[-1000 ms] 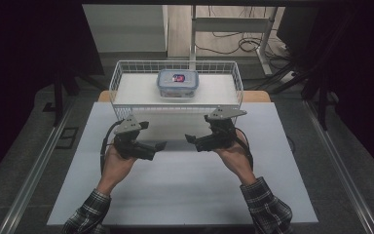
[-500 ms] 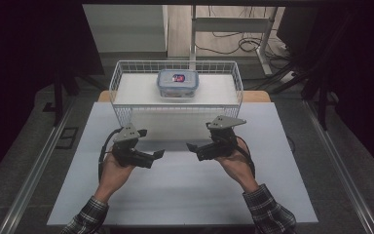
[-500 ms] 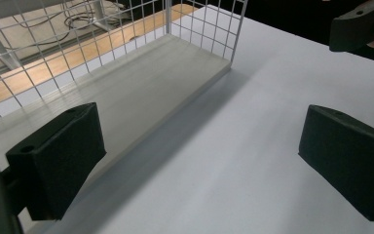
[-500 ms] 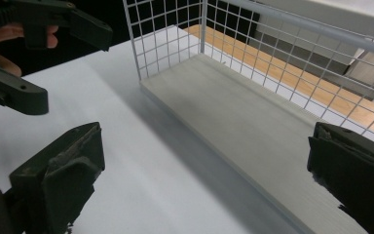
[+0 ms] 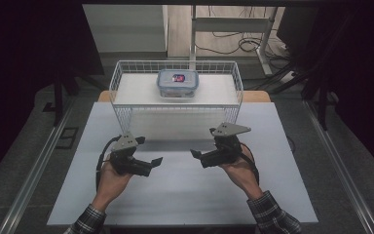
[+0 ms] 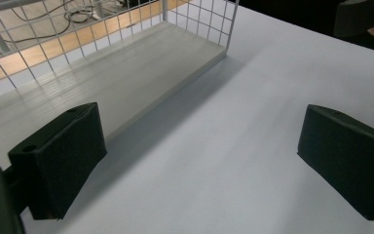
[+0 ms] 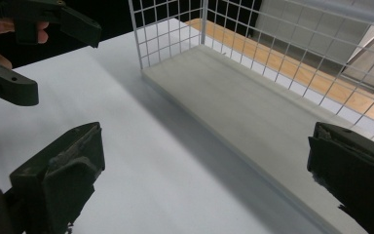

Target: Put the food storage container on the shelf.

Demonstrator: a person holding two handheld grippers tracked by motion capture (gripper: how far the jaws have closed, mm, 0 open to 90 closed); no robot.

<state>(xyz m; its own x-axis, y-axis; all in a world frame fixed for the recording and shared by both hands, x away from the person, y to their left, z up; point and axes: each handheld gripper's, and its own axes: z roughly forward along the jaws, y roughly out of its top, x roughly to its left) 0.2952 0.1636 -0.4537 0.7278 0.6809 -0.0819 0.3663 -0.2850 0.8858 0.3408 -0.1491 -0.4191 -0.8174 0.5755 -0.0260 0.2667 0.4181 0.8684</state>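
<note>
A clear lidded food container with a blue rim lies inside a white wire basket at the back of the white table. In front of the basket, my left gripper and right gripper point toward each other, a short gap apart. Both are open and hold nothing. In the left gripper view the jaws of my left gripper stand wide over bare tabletop, the basket's floor beyond them. My right gripper is likewise wide open beside the basket.
The other gripper shows at the top left of the right gripper view. A metal frame with cables stands behind the table. Dark floor rails run along both sides.
Both grippers have drawn back from the basket toward the person's edge of the table. Both stay open.
</note>
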